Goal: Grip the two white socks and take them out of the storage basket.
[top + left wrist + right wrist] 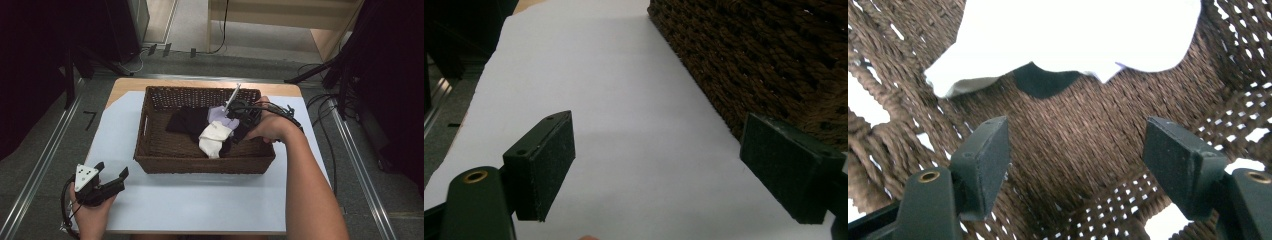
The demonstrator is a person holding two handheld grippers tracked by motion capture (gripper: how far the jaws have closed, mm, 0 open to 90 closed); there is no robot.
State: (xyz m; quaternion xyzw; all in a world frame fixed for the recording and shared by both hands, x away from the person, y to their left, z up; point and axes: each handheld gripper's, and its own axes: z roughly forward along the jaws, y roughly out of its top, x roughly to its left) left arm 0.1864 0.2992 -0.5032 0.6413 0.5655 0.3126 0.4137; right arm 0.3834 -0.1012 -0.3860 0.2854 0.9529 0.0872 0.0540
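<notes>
A brown wicker basket (150, 150) stands on the white table top (200, 200). Inside lie a white sock (214, 136), a lavender cloth (220, 116) and a black garment (187, 122). My right gripper (239, 131) reaches into the basket's right side, beside the white sock. In the right gripper view its jaws stand apart with nothing between them, over the woven floor (1068, 150); the white sock (1073, 35) lies just ahead, with a bit of black cloth (1040, 82) under it. My left gripper (111, 171) rests open near the table's front left, close to the basket wall (764, 55).
The table top's bare surface (624, 100) stretches left of the basket. Cables (320, 100) trail off the right gripper over the table's right edge. Metal rails (45, 165) run along the floor on both sides. A wooden desk (280, 15) stands beyond.
</notes>
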